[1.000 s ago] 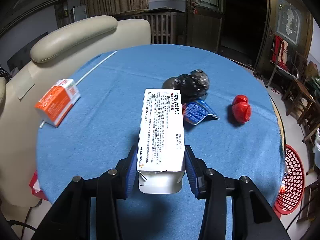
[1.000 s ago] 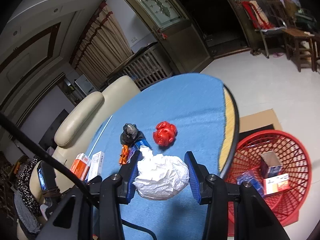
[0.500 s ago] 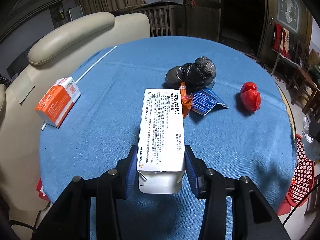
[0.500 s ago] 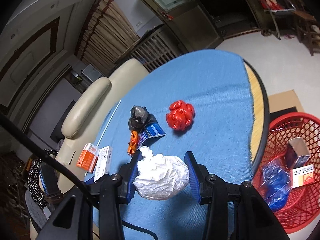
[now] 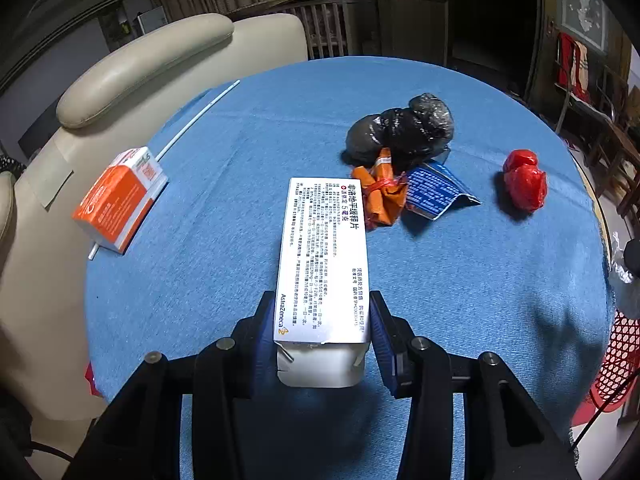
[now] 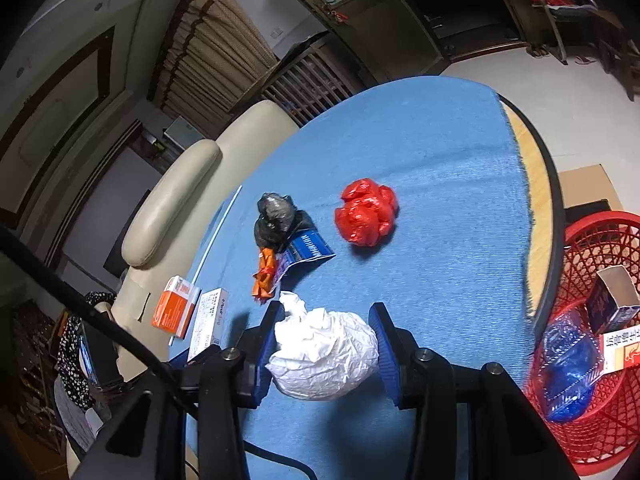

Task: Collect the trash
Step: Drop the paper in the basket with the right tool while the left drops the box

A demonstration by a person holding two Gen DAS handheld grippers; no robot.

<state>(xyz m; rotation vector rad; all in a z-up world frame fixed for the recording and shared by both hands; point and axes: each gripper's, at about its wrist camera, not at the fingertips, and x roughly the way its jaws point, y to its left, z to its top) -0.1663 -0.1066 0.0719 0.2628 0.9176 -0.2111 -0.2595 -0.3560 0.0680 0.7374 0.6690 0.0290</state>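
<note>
My left gripper (image 5: pixel 322 334) is shut on a white medicine box (image 5: pixel 324 256) and holds it above the blue tablecloth (image 5: pixel 240 168). My right gripper (image 6: pixel 324 350) is shut on a crumpled white paper ball (image 6: pixel 326 356) over the table's near side. On the cloth lie a black bag (image 5: pixel 404 128), an orange wrapper (image 5: pixel 380 192), a blue packet (image 5: pixel 436 192), a red plastic ball (image 5: pixel 524 182) and an orange box (image 5: pixel 118 198). The red basket (image 6: pixel 600 320) stands on the floor to the right, with boxes and a blue wrapper inside.
A cream sofa (image 5: pixel 132 72) borders the table's left side. A thin white stick (image 5: pixel 196 120) lies on the cloth near the orange box. The table's bare wooden rim (image 6: pixel 536 184) shows at the right. Chairs and a dark door stand behind.
My left gripper has moved nearer the trash pile with the box. My right gripper has swung left with the paper ball, so the basket now sits at the right edge.
</note>
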